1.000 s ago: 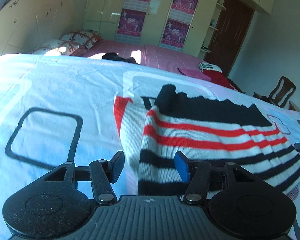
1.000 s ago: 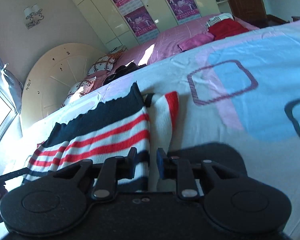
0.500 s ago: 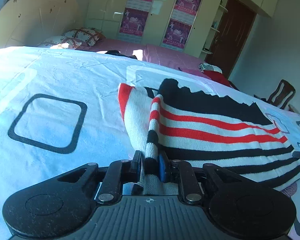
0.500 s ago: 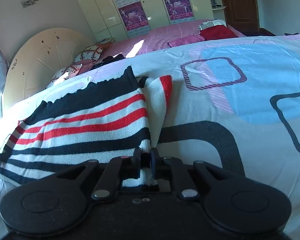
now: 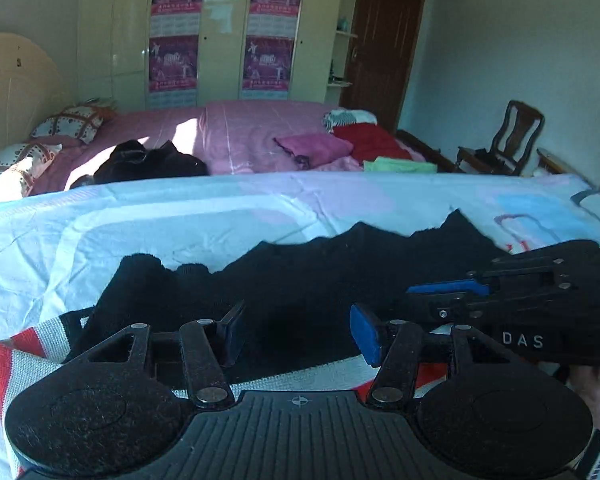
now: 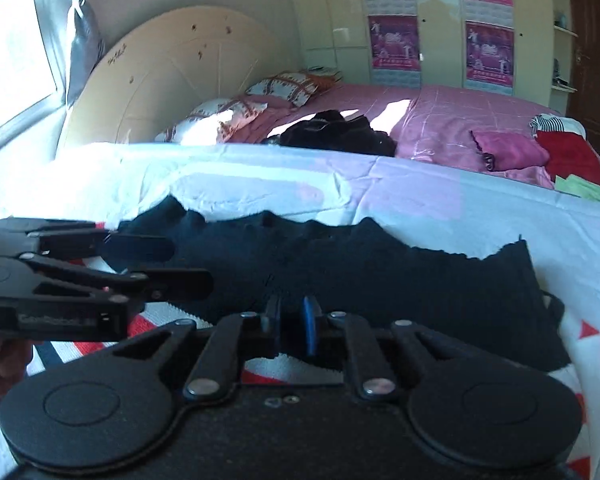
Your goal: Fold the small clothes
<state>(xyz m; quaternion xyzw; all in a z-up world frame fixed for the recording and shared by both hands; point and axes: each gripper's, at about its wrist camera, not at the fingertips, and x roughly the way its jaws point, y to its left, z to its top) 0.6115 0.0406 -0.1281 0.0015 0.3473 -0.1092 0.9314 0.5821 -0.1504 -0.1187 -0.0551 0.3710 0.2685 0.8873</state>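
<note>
A striped knit sweater (image 5: 300,284), navy, white and red, lies folded on the pale printed bedsheet (image 5: 140,232); its dark navy band faces the far side. It also shows in the right wrist view (image 6: 380,272). My left gripper (image 5: 296,334) is open and empty just above the sweater's near edge. My right gripper (image 6: 292,322) has its jaws a narrow gap apart over the navy band, with no cloth between them. The right gripper also shows in the left wrist view (image 5: 440,296), and the left gripper shows in the right wrist view (image 6: 180,264).
Beyond the sheet lies a pink bed (image 5: 228,136) with a black garment (image 5: 148,160), folded pink (image 5: 316,148), red (image 5: 372,142) and green (image 5: 400,166) clothes and pillows (image 5: 68,122). A wooden chair (image 5: 508,140) stands at right, wardrobes at the back.
Both grippers carried the sweater's near edge over toward the far side, folding it, then let go. The left gripper opened wide; the right opened slightly.
</note>
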